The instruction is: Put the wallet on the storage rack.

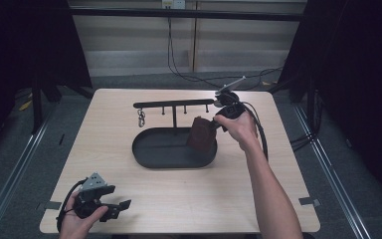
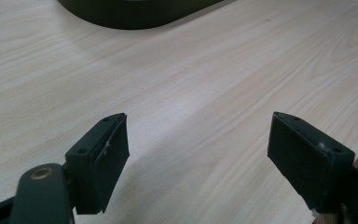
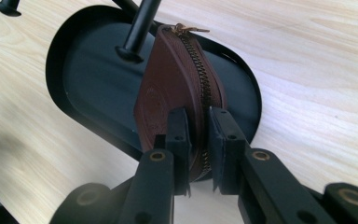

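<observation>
A brown zippered leather pouch (image 1: 201, 133) (image 3: 177, 88) hangs over the right end of a black oval tray (image 1: 151, 157) (image 3: 79, 79). My right gripper (image 1: 220, 118) (image 3: 199, 140) is shut on the pouch's zipper edge, its jaws pinching both sides. From the tray rises a post with a black crossbar of pegs (image 1: 174, 104); a small metal key ring (image 1: 141, 118) hangs from its left end. My left gripper (image 1: 122, 206) (image 2: 198, 158) rests open near the table's front left corner, nothing between its jaws, over bare wood.
The light wooden table (image 1: 104, 164) carries the tray at its middle. The post base (image 3: 129, 51) stands in the tray close behind the pouch. Cables lie on the floor beyond the far edge.
</observation>
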The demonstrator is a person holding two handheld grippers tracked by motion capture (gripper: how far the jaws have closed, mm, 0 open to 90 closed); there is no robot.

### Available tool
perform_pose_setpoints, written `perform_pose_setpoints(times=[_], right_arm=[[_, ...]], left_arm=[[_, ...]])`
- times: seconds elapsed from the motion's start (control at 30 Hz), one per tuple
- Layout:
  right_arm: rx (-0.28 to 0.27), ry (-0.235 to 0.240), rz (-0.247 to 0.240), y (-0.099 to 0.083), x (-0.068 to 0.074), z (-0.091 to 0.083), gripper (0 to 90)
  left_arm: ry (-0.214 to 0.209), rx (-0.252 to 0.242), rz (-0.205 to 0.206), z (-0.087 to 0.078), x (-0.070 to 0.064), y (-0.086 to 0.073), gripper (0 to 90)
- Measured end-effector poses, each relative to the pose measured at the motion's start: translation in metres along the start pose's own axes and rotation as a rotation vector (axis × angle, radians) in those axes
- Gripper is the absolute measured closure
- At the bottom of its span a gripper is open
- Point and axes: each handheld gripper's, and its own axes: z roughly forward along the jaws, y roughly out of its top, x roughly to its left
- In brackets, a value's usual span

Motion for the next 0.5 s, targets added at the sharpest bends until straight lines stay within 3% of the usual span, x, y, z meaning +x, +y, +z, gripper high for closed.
perform_pose_setpoints(times=[0.27, 0.5], right_arm=[[-0.005, 0.077, 0.026, -0.003, -0.005, 0.014, 78.8], [-0.014, 0.093, 0.028, -0.006, -0.009, 0.026, 78.7]], left_arm=[[0.001, -0.002, -0.003, 0.0, 0.0, 0.0, 20.4], [0.0, 0.001, 0.005, 0.0, 0.0, 0.0, 20.4]])
